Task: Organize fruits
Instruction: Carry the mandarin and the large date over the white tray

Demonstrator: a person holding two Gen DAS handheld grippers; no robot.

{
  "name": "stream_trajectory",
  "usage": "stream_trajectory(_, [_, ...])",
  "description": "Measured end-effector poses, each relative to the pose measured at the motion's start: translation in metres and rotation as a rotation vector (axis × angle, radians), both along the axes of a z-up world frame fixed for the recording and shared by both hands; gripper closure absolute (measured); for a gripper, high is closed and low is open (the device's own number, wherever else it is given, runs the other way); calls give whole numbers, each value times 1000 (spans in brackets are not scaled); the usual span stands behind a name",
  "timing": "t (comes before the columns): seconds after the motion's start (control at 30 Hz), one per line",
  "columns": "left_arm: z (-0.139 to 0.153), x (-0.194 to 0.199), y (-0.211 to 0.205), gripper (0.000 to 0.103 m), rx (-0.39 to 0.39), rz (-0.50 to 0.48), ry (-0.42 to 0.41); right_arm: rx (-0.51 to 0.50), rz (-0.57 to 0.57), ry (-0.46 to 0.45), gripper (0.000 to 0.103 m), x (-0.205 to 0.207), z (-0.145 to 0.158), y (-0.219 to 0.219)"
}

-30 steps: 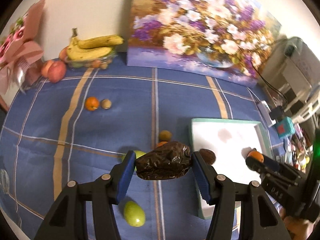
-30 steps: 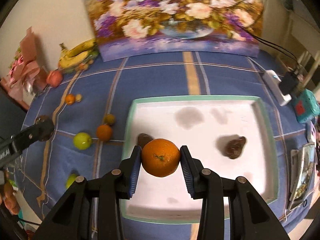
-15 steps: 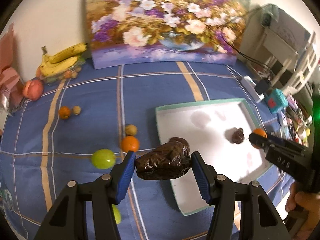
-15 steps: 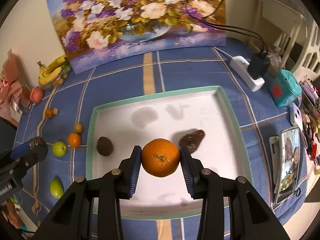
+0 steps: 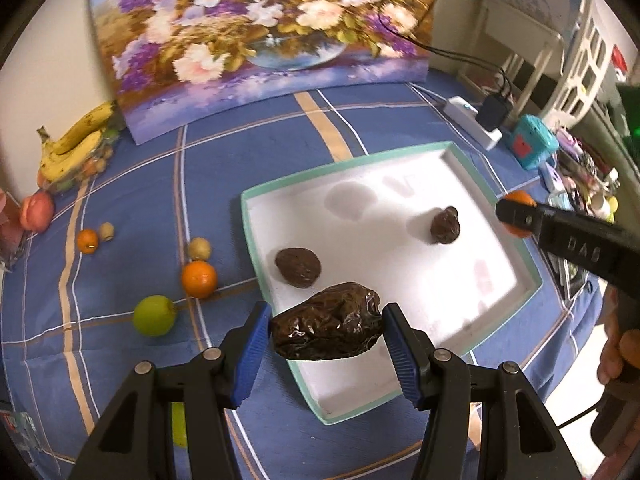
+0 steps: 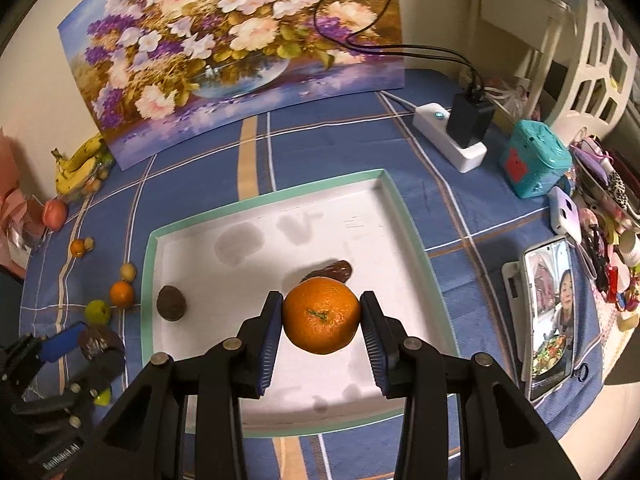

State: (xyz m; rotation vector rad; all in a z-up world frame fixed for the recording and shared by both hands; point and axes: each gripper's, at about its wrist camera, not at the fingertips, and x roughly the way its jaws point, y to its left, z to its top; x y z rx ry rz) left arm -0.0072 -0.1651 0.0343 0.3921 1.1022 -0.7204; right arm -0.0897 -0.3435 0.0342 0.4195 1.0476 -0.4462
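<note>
Right wrist: tongs (image 6: pixel 322 320) clamping orange (image 6: pixel 322 315)

The right gripper (image 6: pixel 322 316) clamps an orange (image 6: pixel 322 315) between its blue pads, above the near half of the white tray (image 6: pixel 148 280). Inside the tray lie a round dark fruit (image 6: pixel 171 303) near its left wall and another dark fruit (image 6: pixel 338 270), partly hidden behind the orange. Left of the tray, the left gripper (image 6: pixel 90 346) seems to hold something dark, though blurred.
</note>
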Motion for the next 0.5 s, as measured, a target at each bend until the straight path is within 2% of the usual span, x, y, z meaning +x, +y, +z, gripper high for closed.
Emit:
stream_trajectory(0.3, [-25,-6,-12,43,73,-27,17,3,-17,18,62,-4,-6,-7])
stream_trajectory(0.5, [-34,-8,-15,43,94,-29,29,15,4,51,62,1,-15,-3])
